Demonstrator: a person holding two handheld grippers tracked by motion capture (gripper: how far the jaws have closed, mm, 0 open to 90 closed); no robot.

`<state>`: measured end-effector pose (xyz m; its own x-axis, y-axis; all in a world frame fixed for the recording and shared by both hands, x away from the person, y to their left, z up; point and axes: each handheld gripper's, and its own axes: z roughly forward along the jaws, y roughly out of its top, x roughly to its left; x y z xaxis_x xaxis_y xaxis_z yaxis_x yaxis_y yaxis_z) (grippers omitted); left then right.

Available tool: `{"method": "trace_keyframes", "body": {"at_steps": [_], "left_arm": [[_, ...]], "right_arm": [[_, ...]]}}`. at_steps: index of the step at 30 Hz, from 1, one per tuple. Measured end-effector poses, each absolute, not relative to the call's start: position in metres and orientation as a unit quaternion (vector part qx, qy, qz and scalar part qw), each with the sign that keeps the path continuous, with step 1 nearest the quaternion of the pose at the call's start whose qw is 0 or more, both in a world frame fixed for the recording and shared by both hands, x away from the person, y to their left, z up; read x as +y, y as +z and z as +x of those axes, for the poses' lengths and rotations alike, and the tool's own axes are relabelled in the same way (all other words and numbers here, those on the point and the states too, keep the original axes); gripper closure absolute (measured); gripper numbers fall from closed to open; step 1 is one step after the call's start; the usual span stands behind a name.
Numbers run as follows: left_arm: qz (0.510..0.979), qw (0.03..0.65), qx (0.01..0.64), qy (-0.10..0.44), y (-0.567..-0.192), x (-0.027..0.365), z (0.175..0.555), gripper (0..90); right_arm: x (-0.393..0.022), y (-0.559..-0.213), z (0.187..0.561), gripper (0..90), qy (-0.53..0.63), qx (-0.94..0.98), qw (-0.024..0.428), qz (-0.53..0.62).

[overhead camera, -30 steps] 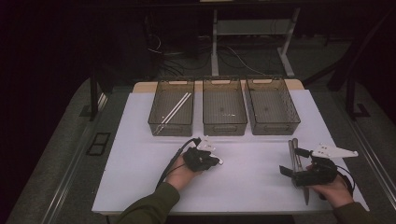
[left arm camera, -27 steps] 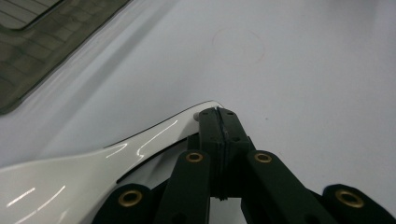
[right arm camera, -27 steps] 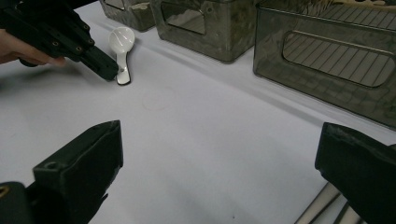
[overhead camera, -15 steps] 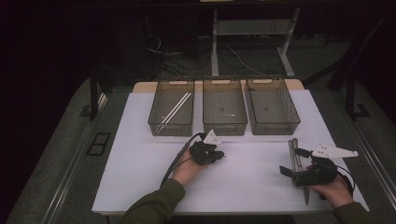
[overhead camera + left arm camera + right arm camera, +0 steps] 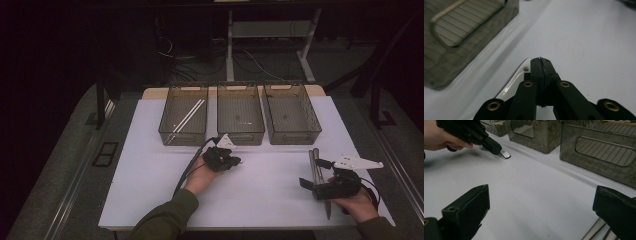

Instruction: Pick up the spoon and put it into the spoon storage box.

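Note:
My left gripper (image 5: 235, 161) rests low on the white table (image 5: 150, 170), just in front of the middle bin (image 5: 240, 112). Its jaws are shut on a flat, shiny utensil end (image 5: 524, 71) with a small hole. That rounded tip (image 5: 505, 153) pokes out past the left gripper (image 5: 491, 145) in the right gripper view. At the right front of the table my right gripper (image 5: 306, 184) stands open and holds nothing. Long metal utensils (image 5: 315, 162) lie on the table right beside it. Their ends (image 5: 596, 230) show under the right jaw.
Three smoky plastic bins stand in a row at the back. The left bin (image 5: 172, 127) holds thin white sticks (image 5: 187, 116). The right bin (image 5: 310, 125) stands behind the right gripper. A faint ring mark (image 5: 569, 48) is on the table ahead of the left gripper.
My left gripper has slid a little forward and to the right, toward the middle bin. The right gripper has stayed where it was.

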<state>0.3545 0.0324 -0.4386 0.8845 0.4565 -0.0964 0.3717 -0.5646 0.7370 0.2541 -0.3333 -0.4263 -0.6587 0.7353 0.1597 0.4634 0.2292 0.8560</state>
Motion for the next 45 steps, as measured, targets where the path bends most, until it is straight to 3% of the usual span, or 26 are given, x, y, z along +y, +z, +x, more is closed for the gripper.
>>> {"method": "trace_keyframes", "body": {"at_steps": [14, 22, 25, 30, 35, 45], "left_arm": [[0.854, 0.422, 0.295, 0.075, -0.424, 0.089, 0.372, 66.4], [0.852, 0.415, 0.311, 0.077, -0.430, 0.101, 0.380, 62.9], [0.857, 0.402, 0.312, 0.083, -0.433, 0.102, 0.382, 65.4], [0.856, 0.393, 0.324, 0.093, -0.434, 0.103, 0.384, 80.1], [0.858, 0.378, 0.334, 0.099, -0.435, 0.104, 0.385, 88.7], [0.862, 0.362, 0.347, 0.079, -0.437, 0.106, 0.385, 88.8]], "right_arm": [[-0.333, -0.426, 0.254, 0.9, 0.483, 0.773, 0.140, 0.387], [-0.333, -0.427, 0.254, 0.9, 0.483, 0.774, 0.140, 0.386], [-0.333, -0.427, 0.254, 0.9, 0.483, 0.774, 0.139, 0.386], [-0.333, -0.427, 0.254, 0.9, 0.482, 0.774, 0.139, 0.386], [-0.332, -0.427, 0.254, 0.9, 0.483, 0.774, 0.139, 0.385], [-0.333, -0.426, 0.254, 0.9, 0.483, 0.773, 0.140, 0.386]]}}
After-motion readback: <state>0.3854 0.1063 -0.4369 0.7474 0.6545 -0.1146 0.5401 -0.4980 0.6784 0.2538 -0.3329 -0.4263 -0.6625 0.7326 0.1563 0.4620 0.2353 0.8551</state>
